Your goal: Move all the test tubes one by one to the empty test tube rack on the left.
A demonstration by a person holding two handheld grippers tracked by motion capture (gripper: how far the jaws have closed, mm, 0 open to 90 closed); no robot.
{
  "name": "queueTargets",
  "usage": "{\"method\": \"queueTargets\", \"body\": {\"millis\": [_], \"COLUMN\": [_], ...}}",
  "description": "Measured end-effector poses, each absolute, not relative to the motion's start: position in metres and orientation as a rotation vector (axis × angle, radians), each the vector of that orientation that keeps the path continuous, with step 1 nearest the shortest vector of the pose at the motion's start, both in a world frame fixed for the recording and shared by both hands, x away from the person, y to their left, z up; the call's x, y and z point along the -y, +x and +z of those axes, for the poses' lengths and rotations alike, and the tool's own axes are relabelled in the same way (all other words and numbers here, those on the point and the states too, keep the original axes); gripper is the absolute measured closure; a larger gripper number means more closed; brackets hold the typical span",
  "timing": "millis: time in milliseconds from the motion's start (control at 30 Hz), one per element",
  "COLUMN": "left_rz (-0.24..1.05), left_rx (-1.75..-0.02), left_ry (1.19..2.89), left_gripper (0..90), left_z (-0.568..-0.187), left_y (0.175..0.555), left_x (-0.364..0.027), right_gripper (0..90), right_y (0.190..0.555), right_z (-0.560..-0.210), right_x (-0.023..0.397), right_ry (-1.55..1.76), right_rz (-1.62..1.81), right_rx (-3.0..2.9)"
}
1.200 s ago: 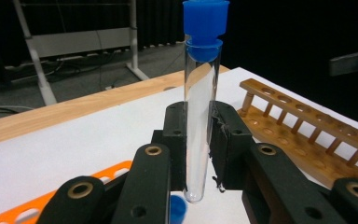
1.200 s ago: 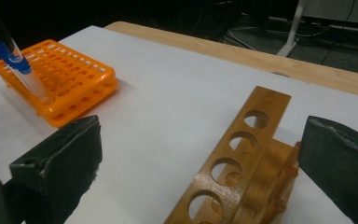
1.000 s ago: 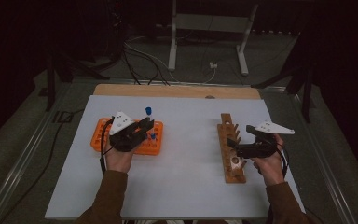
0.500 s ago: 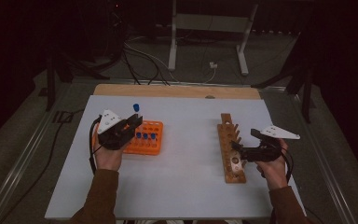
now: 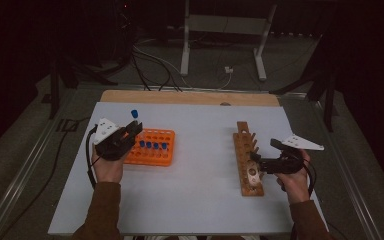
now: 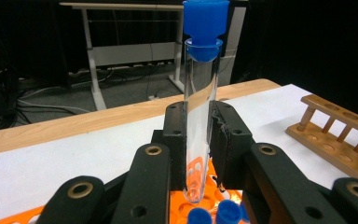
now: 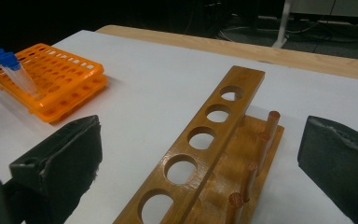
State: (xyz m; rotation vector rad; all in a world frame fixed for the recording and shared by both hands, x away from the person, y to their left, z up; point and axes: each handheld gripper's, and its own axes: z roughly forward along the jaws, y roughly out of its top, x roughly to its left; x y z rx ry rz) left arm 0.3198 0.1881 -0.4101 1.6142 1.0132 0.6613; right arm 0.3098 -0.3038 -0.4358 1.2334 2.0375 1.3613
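Left gripper: jaws clamped on a clear tube with blue cap, held upright, bottom end just above the orange rack. More capped tubes stand in that rack. Right gripper: jaws wide apart, holding nothing, wooden rack lying between them on the table.

1. The test tube is clear, with a blue cap.
2. The tube rack is bright orange; the tubes standing in it have blue caps.
3. The wooden rack is honey-brown.
4. The table is pale grey-white with a light wood edge.
5. Both grippers' jaws are black.
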Motion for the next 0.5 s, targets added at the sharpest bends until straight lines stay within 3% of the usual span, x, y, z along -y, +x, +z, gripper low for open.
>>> {"method": "queueTargets", "body": {"millis": [500], "left_rz": [0.664], "left_rx": [-1.067], "left_ry": [1.61], "left_gripper": [78.1], "left_z": [-0.431], "left_y": [0.318], "left_x": [-0.205], "right_gripper": [0.2], "right_y": [0.31], "right_z": [-0.439], "right_x": [0.305], "right_ry": [1.245], "right_rz": [1.351], "right_rx": [-2.033]}}
